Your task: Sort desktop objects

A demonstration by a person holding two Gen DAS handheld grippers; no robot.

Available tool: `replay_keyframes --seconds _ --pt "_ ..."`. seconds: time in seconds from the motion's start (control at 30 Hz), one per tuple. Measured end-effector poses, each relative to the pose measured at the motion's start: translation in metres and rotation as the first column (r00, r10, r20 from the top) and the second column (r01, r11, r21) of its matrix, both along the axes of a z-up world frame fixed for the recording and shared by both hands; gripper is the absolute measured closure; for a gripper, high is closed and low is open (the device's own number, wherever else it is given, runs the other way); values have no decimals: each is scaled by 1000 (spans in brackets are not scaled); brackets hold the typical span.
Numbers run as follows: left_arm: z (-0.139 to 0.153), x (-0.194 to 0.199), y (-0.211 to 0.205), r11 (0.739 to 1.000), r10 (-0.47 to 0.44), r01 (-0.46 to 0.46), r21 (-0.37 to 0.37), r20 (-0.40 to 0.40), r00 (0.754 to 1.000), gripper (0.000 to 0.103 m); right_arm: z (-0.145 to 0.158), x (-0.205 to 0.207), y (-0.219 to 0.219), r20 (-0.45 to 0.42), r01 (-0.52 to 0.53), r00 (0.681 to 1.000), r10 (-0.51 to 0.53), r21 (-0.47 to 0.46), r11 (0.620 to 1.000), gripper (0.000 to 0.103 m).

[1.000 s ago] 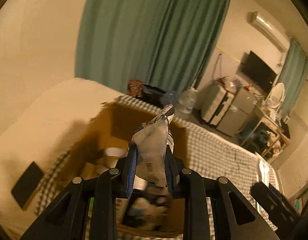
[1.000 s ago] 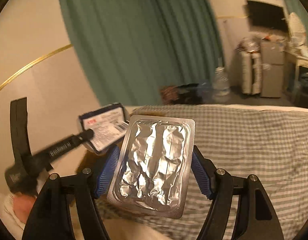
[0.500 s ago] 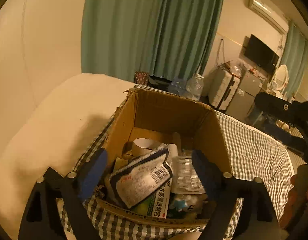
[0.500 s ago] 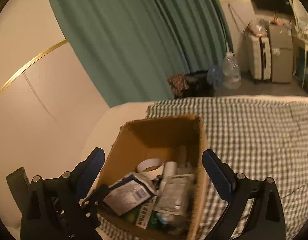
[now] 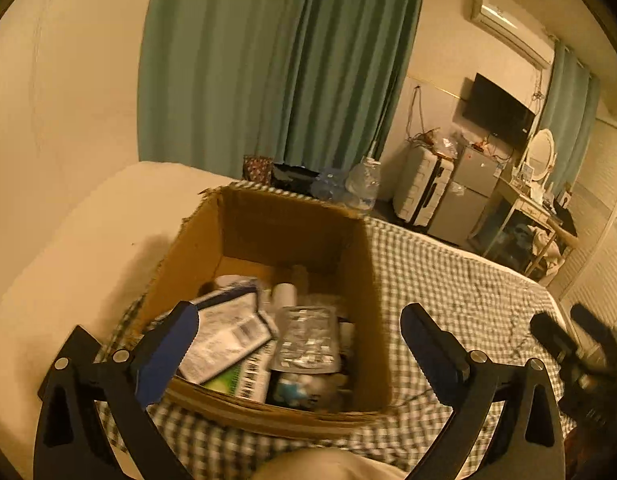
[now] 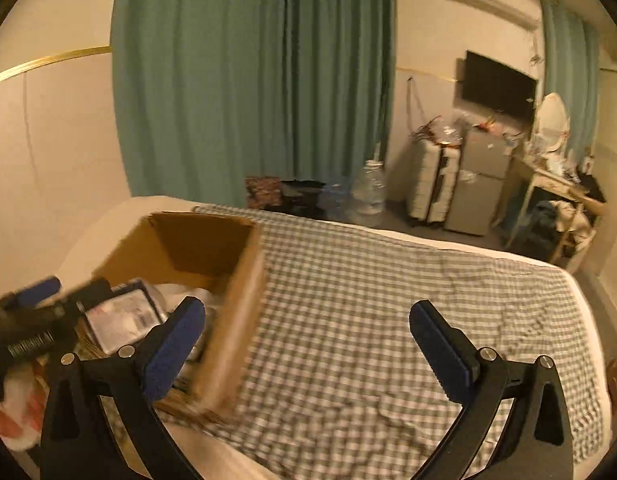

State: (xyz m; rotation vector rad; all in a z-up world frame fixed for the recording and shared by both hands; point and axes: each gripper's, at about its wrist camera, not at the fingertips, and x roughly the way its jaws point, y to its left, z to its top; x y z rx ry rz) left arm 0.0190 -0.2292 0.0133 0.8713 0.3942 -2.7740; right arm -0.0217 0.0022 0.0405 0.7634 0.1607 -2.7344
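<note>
Box: the cardboard box sits on the checked cloth, open at the top, its long axis running away from the person toward the curtain.
Left gripper: the left gripper hangs over the near end of the box, fingers spread wide with nothing between them; the box lies straight ahead and below it.
Contents, left to right: a white packet with a barcode lies tilted against the left wall, a foil blister pack lies flat just beside it to the right, and a small white roll stands behind both.
Right wall: the box's right side is what the right wrist view mostly catches.
Right gripper: the right gripper is spread as well and empty, held over bare cloth, with the box off to its left.
Nearer tool: the left one, by a clear margin.
Coming move: my guess is that both must swing off the box to look for further loose items, since none shows on the cloth ahead.
</note>
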Motion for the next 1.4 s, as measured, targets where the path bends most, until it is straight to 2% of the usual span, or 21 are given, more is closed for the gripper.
replay_keyframes --seconds 0.2,0.4,0.53,0.63,0.8,0.93,1.07,1.23,1.33,1.4 --pt "27 19 42 998 -50 47 -41 -73 996 0 -4 10 39 63 89 994 -86 -41 995 0" --pt "37 32 57 997 -30 25 -78 -68 997 0 -3 19 66 88 149 986 -142 -85 985 0" --pt "34 29 58 998 -15 13 -61 -35 999 0 5 25 73 75 157 986 -150 -96 983 0" --pt "32 29 66 994 -21 20 -107 -11 1000 0 6 28 75 68 154 986 -149 -77 985 0" --pt "27 22 69 990 -31 34 -137 19 999 0 0 20 77 104 151 984 -142 -86 985 0" --pt "22 20 66 992 -26 28 -123 17 1000 0 -7 14 82 101 165 983 -156 -88 982 0" --pt "10 16 75 987 -41 50 -153 58 997 0 -13 8 93 153 189 973 -172 -103 976 0" --pt "5 21 78 989 -68 73 -127 49 996 0 -11 13 100 142 200 973 -184 -108 974 0" --pt "4 22 86 976 -55 64 -210 49 997 0 -9 17 96 131 176 978 -164 -87 980 0" --pt "5 24 89 968 -25 31 -247 28 999 0 -8 24 94 94 160 984 -154 -60 985 0"
